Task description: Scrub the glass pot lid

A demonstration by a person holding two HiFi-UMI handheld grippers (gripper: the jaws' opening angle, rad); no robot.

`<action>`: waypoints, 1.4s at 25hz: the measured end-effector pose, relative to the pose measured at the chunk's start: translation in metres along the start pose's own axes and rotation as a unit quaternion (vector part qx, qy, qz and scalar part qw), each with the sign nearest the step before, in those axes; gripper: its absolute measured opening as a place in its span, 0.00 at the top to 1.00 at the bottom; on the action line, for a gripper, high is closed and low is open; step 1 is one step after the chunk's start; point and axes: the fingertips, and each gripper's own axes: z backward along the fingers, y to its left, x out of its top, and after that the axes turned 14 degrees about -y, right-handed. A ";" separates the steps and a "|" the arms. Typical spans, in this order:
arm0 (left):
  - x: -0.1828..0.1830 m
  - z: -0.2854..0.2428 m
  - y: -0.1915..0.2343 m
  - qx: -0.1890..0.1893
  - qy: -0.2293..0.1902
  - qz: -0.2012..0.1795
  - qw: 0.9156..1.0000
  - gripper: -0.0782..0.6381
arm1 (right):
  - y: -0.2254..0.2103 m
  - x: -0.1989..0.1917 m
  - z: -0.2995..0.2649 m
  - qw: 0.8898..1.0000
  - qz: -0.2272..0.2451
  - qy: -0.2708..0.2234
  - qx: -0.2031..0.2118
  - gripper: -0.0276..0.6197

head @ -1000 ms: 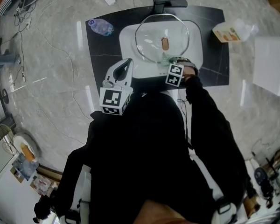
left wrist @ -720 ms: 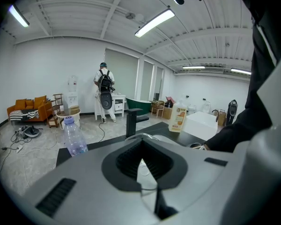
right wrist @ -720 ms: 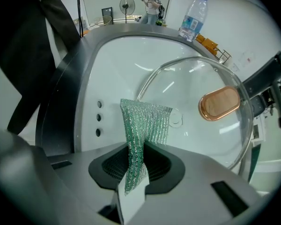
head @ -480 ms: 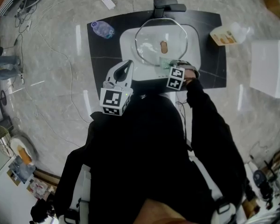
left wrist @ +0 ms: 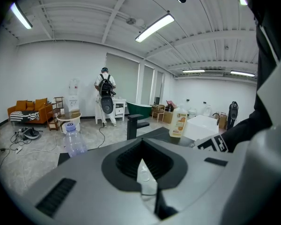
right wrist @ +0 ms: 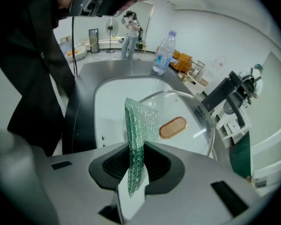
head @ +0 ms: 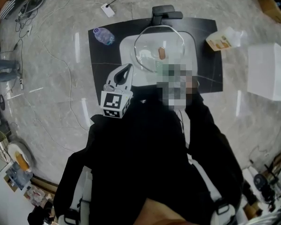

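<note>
Two tongs show. Nearest, the left tongs (left wrist: pixel 144 175) are closed on nothing at the dark tabletop's (head: pixel 98 55) near edge. The right tongs (right wrist: pixel 136 172) pinch one green scrub pad (right wrist: pixel 139 125) upright. Beyond it, one glass pot lid (head: pixel 150 46) lies flat in the white basin (head: pixel 126 48), its oval handle (head: pixel 162 53) lengthwise toward one faucet (head: pixel 165 12).

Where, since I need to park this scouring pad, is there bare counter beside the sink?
Bare counter lies left of the sink, between the water bottle and the left hand-held gripper; another bare strip lies right of the sink, nearer you than the orange-labelled bottle. The glass lid fills the sink.
</note>
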 end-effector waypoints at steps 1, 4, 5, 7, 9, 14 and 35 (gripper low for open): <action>0.002 -0.001 0.000 0.000 -0.002 -0.001 1.000 0.89 | -0.004 0.006 0.006 1.000 -0.021 -0.015 -0.012 0.85; 0.007 -0.003 -0.001 -0.001 -0.008 -0.002 1.000 0.89 | -0.019 0.026 0.025 0.994 -0.076 -0.056 -0.050 0.85; 0.009 -0.005 -0.002 -0.001 -0.010 -0.002 1.000 0.89 | -0.023 0.032 0.032 0.991 -0.091 -0.069 -0.062 0.85; 0.011 -0.007 -0.004 -0.002 -0.014 -0.002 1.000 0.89 | -0.031 0.045 0.045 0.983 -0.127 -0.102 -0.083 0.85; 0.015 -0.009 -0.005 -0.003 -0.019 -0.003 1.000 0.89 | -0.040 0.060 0.060 0.971 -0.162 -0.143 -0.105 0.85; 0.024 -0.013 -0.004 0.002 -0.030 -0.008 1.000 0.89 | -0.070 0.101 0.101 0.927 -0.230 -0.249 -0.163 0.85; 0.063 -0.018 0.002 0.000 -0.060 -0.018 0.998 0.89 | -0.121 0.190 0.208 0.809 -0.290 -0.424 -0.287 0.85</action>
